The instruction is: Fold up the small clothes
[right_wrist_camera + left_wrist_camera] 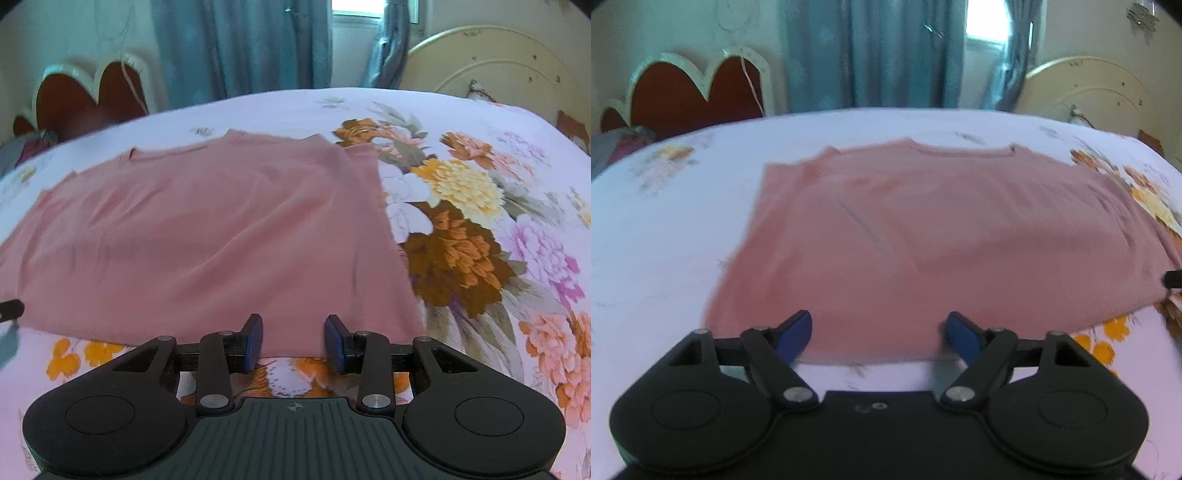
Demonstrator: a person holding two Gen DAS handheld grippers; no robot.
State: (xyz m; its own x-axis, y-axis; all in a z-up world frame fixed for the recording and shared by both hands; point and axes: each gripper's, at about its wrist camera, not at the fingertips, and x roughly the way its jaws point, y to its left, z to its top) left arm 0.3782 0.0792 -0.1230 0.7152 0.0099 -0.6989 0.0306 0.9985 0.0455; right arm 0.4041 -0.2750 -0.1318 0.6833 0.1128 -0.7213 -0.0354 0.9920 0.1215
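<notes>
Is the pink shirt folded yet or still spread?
Spread: pink shirt lies flat on the bedsheet, neckline visible at far edge.

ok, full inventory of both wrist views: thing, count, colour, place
shirt: 1, dusty pink, spread flat on the bed, neckline at the far side
bedsheet: 1, pale lilac with orange, yellow and pink flowers, under the shirt
headboard: 1, dark red with cream scalloped trim, far left
curtains: teal, back wall beside a bright window
round-topped board: 1, cream, far right
left tool: black with blue pads, open, over the shirt's near hem
right tool: same make, narrower gap, at the near hem by the shirt's right corner
</notes>
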